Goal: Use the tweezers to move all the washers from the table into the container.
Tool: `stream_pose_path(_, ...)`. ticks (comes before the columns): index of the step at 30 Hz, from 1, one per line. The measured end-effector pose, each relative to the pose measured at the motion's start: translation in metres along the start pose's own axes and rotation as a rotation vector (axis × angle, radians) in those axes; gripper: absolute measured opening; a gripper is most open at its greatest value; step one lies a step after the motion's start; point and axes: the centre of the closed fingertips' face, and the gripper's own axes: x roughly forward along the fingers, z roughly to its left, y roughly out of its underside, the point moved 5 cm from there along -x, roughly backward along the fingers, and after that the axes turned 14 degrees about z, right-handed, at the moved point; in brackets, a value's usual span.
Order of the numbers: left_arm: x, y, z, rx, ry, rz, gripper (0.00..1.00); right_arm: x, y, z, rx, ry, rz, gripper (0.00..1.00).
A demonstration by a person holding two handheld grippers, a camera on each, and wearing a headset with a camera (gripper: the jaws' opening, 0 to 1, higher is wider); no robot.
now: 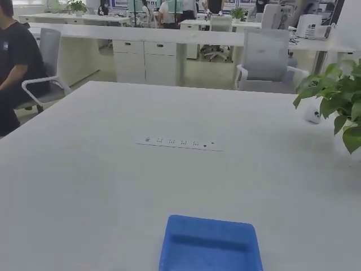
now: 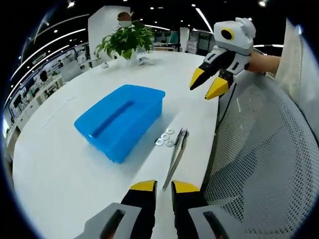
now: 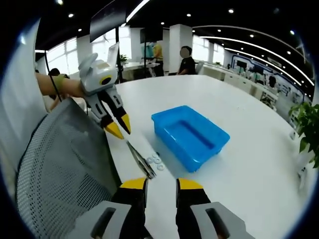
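Blue container [image 1: 210, 243] cut off at head view's bottom edge, tweezers [image 2: 175, 157] beside small washers [image 2: 165, 138] on bench [image 2: 60, 169], left gripper [image 2: 164, 185] and right gripper [image 3: 162, 183] jaws slightly parted, empty

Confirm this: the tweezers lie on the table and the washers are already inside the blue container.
Wrong: the washers lie on the table beside the tweezers, outside the blue container. The left gripper view shows it.

open-plan office: desks [image 1: 135, 35], chairs [image 1: 265, 59]
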Motion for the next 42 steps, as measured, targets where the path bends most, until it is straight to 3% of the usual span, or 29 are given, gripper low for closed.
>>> stream_pose_path(3,0.004,0.0,0.0,0.023,0.006,0.031,0.09,0.003,0.006,0.002,-0.064,0.023,0.051,0.18)
stream_pose_path(8,0.01,-0.002,0.0,0.072,-0.007,0.067,0.06,0.008,0.005,0.005,-0.07,0.004,0.068,0.19)
stream_pose_path(9,0.013,-0.001,-0.001,0.141,-0.01,0.101,0.05,0.009,0.005,0.005,-0.068,0.002,0.071,0.19)
stream_pose_path(10,0.013,-0.002,-0.002,0.166,-0.017,0.108,0.04,0.009,0.006,0.005,-0.066,0.0,0.074,0.19)
stream_pose_path(14,0.018,-0.002,-0.004,0.238,-0.037,0.15,0.02,0.009,0.005,0.006,-0.057,-0.009,0.067,0.19)
stream_pose_path(16,0.019,0.001,-0.004,0.277,-0.044,0.195,0.0,0.009,0.005,0.005,-0.055,-0.011,0.068,0.19)
stream_pose_path(17,0.021,-0.003,-0.005,0.267,-0.039,0.166,0.0,0.01,0.005,0.006,-0.055,-0.013,0.07,0.19)
stream_pose_path(21,0.021,-0.005,-0.005,0.331,-0.051,0.18,0.0,0.012,0.007,0.008,-0.063,-0.017,0.083,0.19)
stream_pose_path(29,0.022,-0.003,-0.005,0.348,-0.038,0.18,0.0,0.018,0.007,0.017,-0.107,-0.054,0.107,0.2)
stream_pose_path(32,0.021,-0.001,-0.004,0.39,-0.056,0.186,0.0,0.021,0.009,0.019,-0.148,-0.063,0.131,0.2)
stream_pose_path(42,-0.001,-0.01,-0.006,0.384,-0.036,0.111,0.0,0.034,0.0,0.015,-0.179,-0.091,0.141,0.2)
